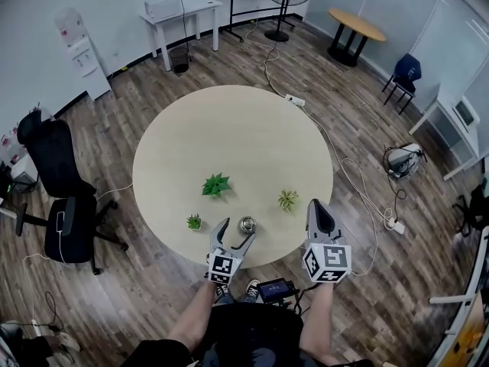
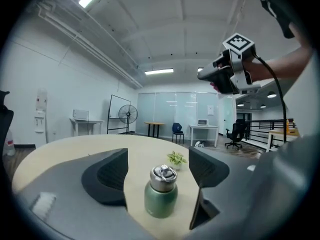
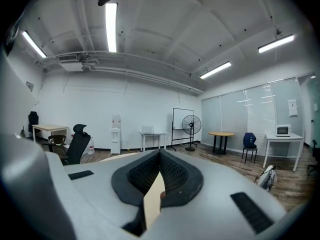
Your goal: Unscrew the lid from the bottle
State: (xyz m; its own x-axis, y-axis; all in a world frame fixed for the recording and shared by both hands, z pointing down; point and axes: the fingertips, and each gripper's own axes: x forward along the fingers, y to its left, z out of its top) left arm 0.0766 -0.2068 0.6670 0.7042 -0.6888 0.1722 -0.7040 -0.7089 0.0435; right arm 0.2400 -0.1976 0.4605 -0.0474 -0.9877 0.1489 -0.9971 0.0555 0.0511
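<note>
A small green bottle [image 2: 161, 199] with a steel lid [image 2: 163, 176] and a ring on top stands upright near the front edge of the round table [image 1: 229, 128]. In the head view the bottle [image 1: 247, 224] sits just beyond my left gripper [image 1: 234, 234]. The left gripper view shows my left gripper [image 2: 159, 156] open, with a finger on each side of the bottle and a gap between both pads and it. My right gripper [image 1: 315, 207] is shut with nothing in it, held to the right of the bottle over the table's edge. In its own view my right gripper [image 3: 160, 156] has its pads pressed together.
Three small potted plants stand on the table: one [image 1: 216, 184] in the middle, one [image 1: 194, 222] left of the bottle, one [image 1: 288, 199] to its right. A black office chair [image 1: 57, 189] is to the left. The person's legs are below the table edge.
</note>
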